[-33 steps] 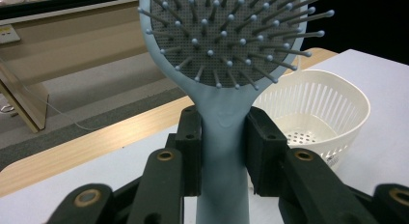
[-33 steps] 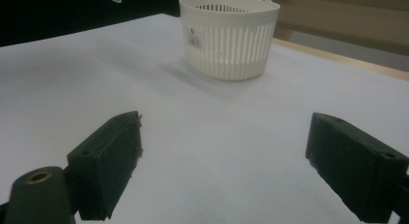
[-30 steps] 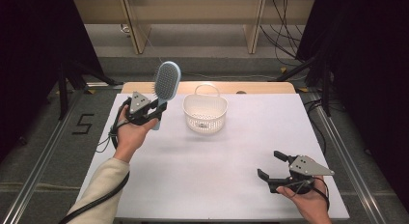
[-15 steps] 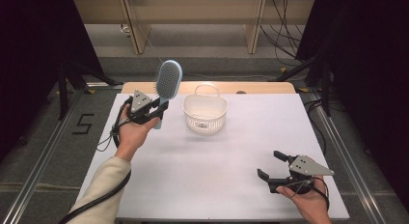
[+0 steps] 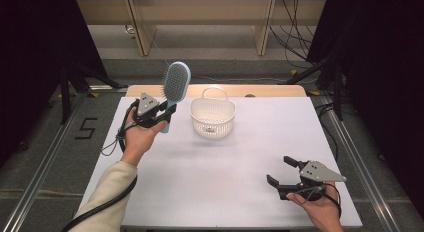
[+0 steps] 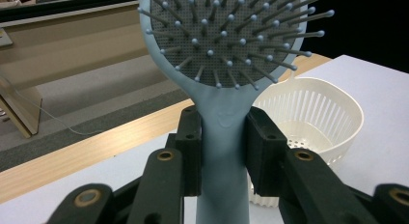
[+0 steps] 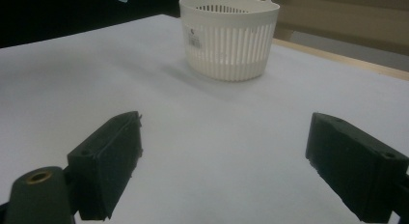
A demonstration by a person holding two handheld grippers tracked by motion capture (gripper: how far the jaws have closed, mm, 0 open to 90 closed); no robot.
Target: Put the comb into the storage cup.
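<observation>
Hairbrush stands upright, head up, clamped in left gripper jaws; right gripper agape.

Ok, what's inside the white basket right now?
The white basket looks empty: the high view shows its bare slotted floor, with just a small label on the wall. In the left gripper view, the hairbrush held by the left hand-held gripper covers part of the inside.
</observation>
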